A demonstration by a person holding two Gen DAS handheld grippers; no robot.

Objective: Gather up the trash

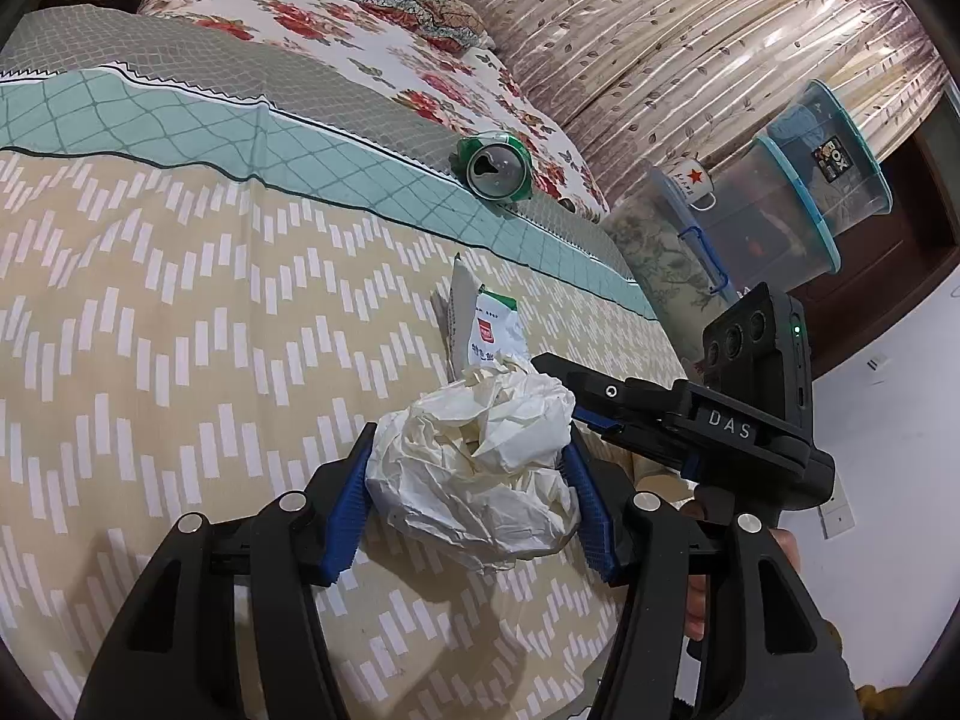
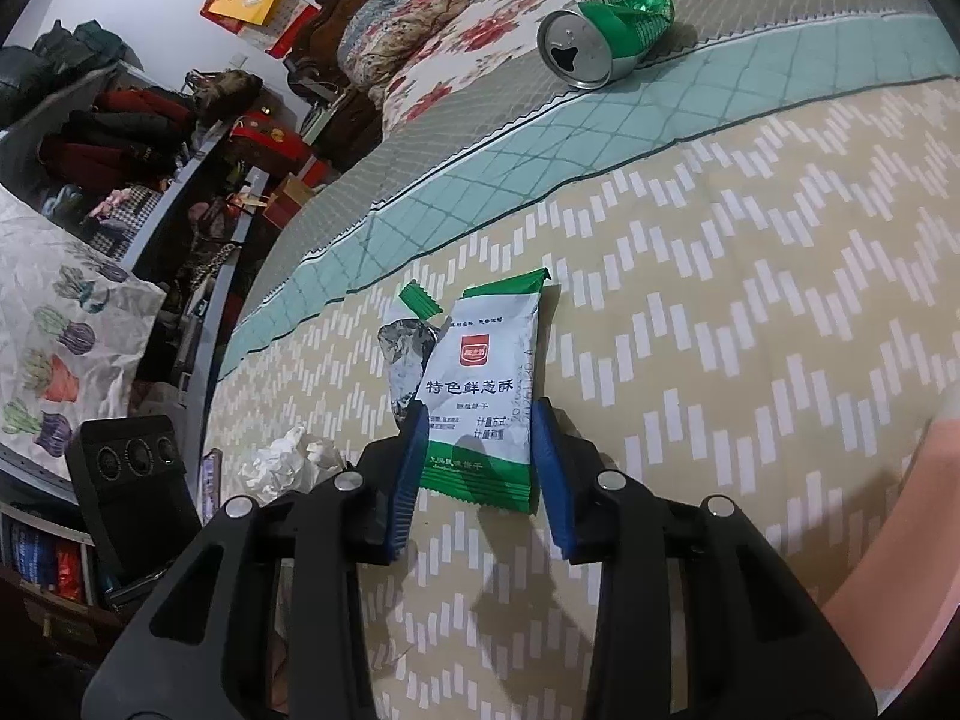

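Tissue (image 1: 480,468), crumpled, was clamped between the left hand-held gripper (image 1: 465,504) pads on the bed (image 1: 150,300). The snack wrapper (image 2: 480,396) was straddled, ungripped, by the part-open right hand-held gripper (image 2: 480,468). A crushed can (image 2: 606,30) was seen far off.

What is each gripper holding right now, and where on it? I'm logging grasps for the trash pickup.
The left gripper clamps the crumpled paper ball across its middle. The right gripper straddles the snack wrapper's lower end; whether it grips cannot be told.
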